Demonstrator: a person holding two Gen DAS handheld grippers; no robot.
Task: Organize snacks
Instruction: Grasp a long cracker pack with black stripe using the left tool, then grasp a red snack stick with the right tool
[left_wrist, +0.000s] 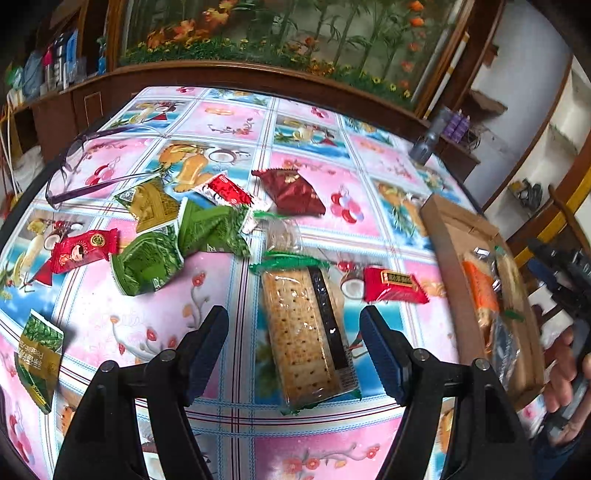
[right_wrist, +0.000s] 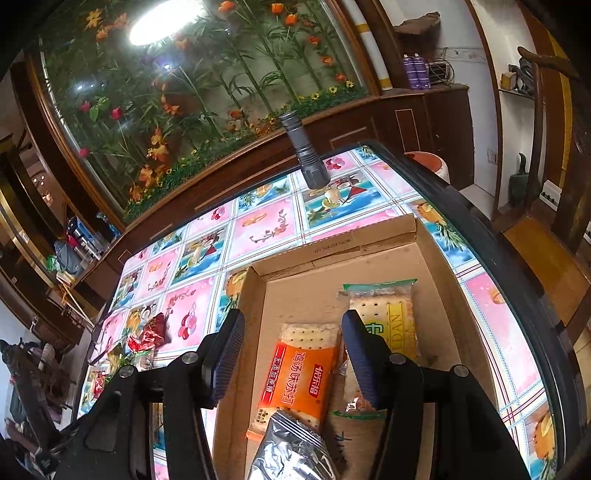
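Clear-wrapped cracker pack (left_wrist: 306, 332) beneath spread left tool (left_wrist: 293, 347), orange pack (right_wrist: 299, 376) only under spread right tool (right_wrist: 293, 354)

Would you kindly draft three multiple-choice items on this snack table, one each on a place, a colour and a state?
1. Where does the orange cracker pack lie?
A. in the cardboard box
B. on the bare table
C. on the cabinet

2. What colour is the eyeglasses frame?
A. purple
B. white
C. yellow

3. How is the left gripper?
A. clamped on a candy
B. open above the long cracker pack
C. holding the flashlight

Answers: 1 A, box walls surround it; 2 A, purple temples show; 3 B, both pads stand clear of the wrapper.
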